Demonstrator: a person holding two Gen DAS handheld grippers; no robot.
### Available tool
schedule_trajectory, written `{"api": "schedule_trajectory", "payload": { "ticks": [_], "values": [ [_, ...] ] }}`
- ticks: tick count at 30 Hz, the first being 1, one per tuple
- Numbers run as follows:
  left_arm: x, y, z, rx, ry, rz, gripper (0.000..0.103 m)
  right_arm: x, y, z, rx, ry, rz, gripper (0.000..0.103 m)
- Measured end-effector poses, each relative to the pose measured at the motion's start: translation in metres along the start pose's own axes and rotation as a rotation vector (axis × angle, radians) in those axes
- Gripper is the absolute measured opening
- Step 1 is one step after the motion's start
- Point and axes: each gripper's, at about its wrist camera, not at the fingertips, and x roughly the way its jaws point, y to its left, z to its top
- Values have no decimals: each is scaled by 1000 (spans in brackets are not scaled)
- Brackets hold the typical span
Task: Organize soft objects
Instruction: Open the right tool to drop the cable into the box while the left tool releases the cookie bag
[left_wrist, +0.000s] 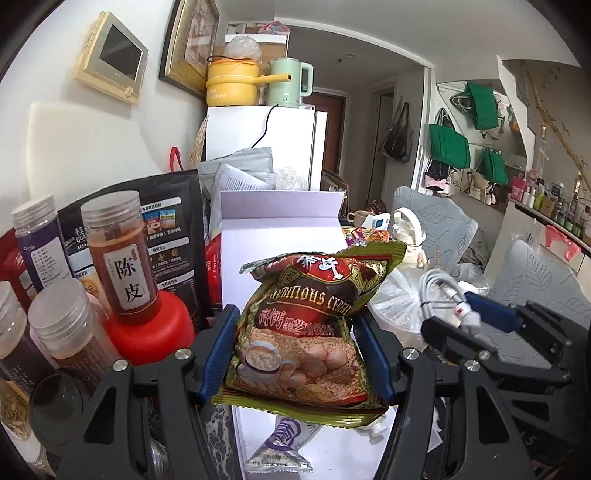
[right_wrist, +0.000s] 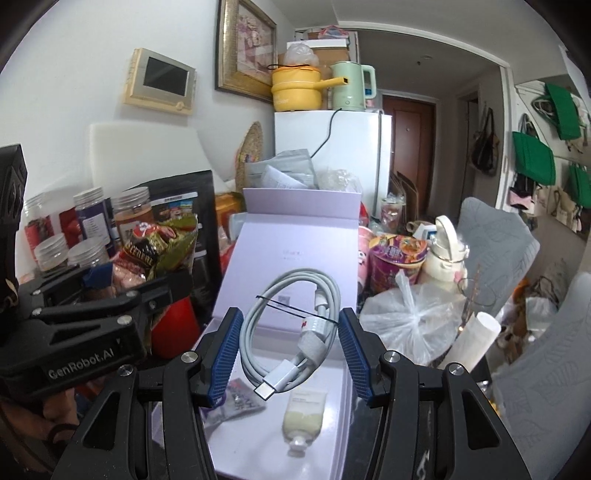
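A green and red cereal packet hangs above the open lavender box, and my left gripper is shut on its sides with the blue pads. In the right wrist view my right gripper is shut on a coiled grey-white charging cable, held over the same box. On the box floor lie a small cream tube and a clear sachet. Each gripper shows in the other's view: the right one at right, the left one at left with the packet.
Lidded jars, a red bottle and a black pouch crowd the left. A knotted white plastic bag, a noodle cup and a white bottle sit to the right. Behind stands a white fridge; grey chairs are at right.
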Motion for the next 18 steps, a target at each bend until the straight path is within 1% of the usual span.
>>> {"api": "schedule_trajectory", "payload": {
  "ticks": [4,6,9,14,18],
  "values": [
    [14,5,-7,1,14,28,63,9,-3,-4,17,0,-26,53],
    [24,8,-9,2,49,31,63,18,-4,-8,16,29,-26,53],
    [33,12,-10,5,61,50,63,32,-5,-14,9,75,-36,53],
    [46,14,-15,8,98,52,63,35,0,-14,-11,76,-24,53],
    [50,14,-17,15,110,61,63,34,2,-14,-20,77,-18,53]
  ]
}}
